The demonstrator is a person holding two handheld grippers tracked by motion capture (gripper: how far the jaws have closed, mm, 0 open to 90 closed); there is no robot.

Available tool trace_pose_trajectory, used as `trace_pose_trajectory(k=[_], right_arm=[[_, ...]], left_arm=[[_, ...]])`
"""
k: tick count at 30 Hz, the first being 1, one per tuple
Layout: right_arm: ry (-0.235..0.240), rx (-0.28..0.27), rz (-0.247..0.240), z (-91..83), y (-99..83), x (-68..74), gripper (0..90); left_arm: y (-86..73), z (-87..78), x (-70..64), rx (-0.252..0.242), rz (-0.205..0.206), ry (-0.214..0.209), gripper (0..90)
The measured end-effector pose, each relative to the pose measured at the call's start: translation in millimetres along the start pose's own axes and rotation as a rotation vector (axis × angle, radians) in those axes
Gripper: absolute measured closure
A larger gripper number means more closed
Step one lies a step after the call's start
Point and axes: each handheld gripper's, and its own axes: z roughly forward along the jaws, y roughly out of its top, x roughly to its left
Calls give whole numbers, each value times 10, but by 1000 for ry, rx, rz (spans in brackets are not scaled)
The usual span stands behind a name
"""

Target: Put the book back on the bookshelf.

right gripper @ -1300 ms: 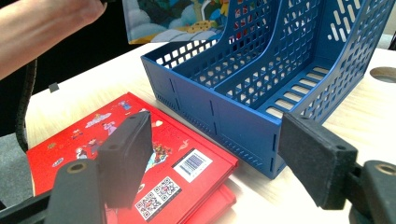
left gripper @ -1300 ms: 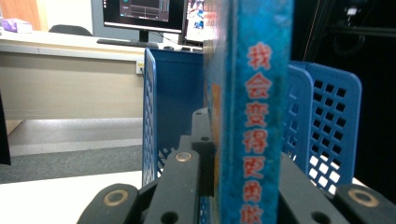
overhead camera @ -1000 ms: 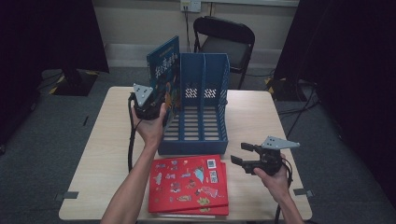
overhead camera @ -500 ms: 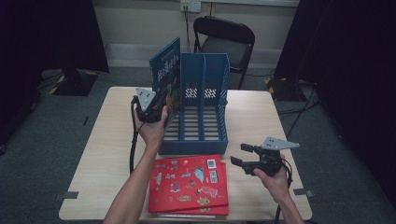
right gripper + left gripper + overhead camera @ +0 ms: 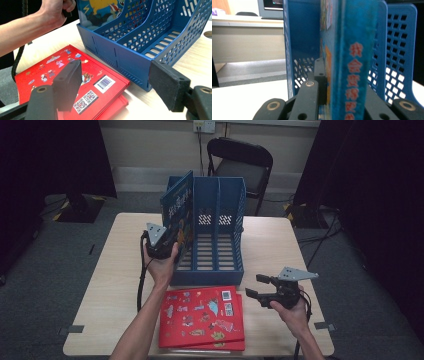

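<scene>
A blue three-slot file rack (image 5: 216,265) stands mid-table. A blue picture book (image 5: 178,210) stands upright in its left slot, and my left gripper (image 5: 167,242) is shut on the book's front edge; the left gripper view has the spine (image 5: 352,65) clamped between the jaws. Two red sticker-covered books (image 5: 202,317) lie stacked flat in front of the rack (image 5: 130,42). My right gripper (image 5: 255,287) hovers open beside them at the right, its pads (image 5: 67,85) spread wide over the red cover (image 5: 62,67).
A black folding chair (image 5: 240,165) stands behind the table. Bare tabletop (image 5: 280,245) lies right of the rack and to the left (image 5: 120,260). A cable (image 5: 141,285) trails from the left gripper along the forearm.
The left gripper and blue book have shifted slightly right and deeper into the rack's left slot. The right gripper has stayed in place, open.
</scene>
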Motion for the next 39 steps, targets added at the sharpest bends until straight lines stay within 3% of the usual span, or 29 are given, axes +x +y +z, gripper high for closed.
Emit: trace_pose_trajectory(k=[9, 16, 20, 25, 30, 32, 33, 36, 39], right_arm=[[0, 8, 0, 14, -9, -6, 266], [-1, 12, 2, 28, -21, -1, 267], [1, 19, 2, 52, -21, 7, 267], [-2, 18, 5, 45, -29, 2, 267], [-4, 27, 3, 57, -45, 3, 267], [-4, 26, 4, 53, -45, 5, 267], [-4, 25, 5, 52, -45, 5, 268], [-5, 25, 6, 56, -46, 5, 267], [-3, 27, 3, 68, -45, 8, 267]], left_arm=[[-28, -47, 43, 17, -18, -46, 803], [-52, -118, 89, 61, 15, -81, 777], [-25, -126, 105, 83, 18, -92, 770], [13, -150, 143, 114, 24, -138, 728], [59, -193, 159, 135, 35, -146, 709], [83, -219, 182, 132, 22, -152, 690], [99, -230, 199, 133, 4, -179, 682], [154, -253, 208, 130, 11, -188, 683], [204, -270, 183, 161, 27, -186, 658]])
